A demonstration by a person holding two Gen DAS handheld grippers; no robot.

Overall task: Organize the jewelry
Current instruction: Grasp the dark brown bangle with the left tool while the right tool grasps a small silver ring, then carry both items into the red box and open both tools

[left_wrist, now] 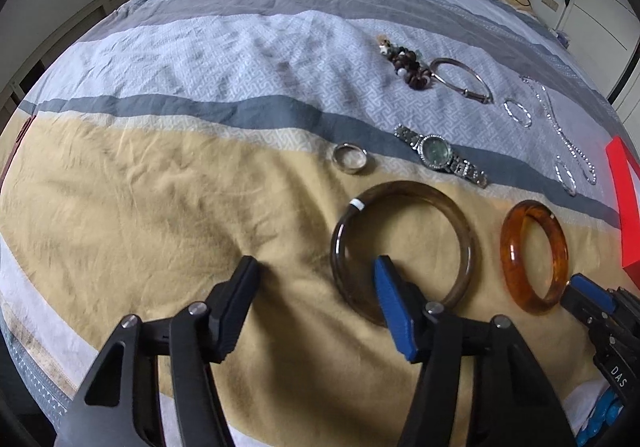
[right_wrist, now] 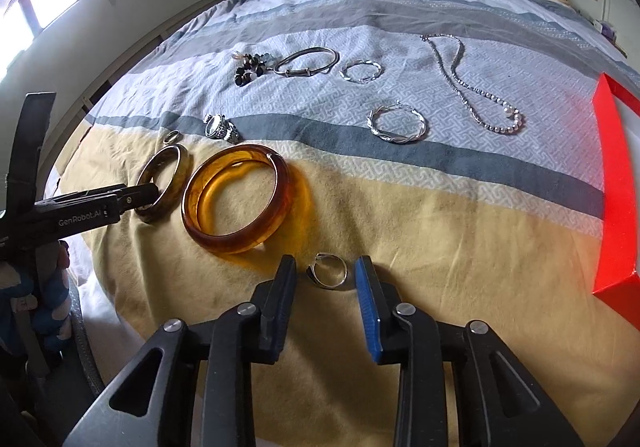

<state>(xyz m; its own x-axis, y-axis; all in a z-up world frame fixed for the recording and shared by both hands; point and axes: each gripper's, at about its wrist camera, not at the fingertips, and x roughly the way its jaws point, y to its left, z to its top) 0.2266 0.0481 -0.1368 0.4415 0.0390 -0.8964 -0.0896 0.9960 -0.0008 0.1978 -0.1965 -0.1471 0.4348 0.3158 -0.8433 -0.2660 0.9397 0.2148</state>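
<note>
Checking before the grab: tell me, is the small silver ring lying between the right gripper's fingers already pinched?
Not pinched. The small silver ring lies on the yellow sheet with gaps to both fingers of the right gripper.

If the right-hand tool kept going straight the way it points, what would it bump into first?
Most likely the small silver ring lying between the right tool's open fingers on the yellow bedspread. Depth is hard to judge; it may be almost touching.
</note>
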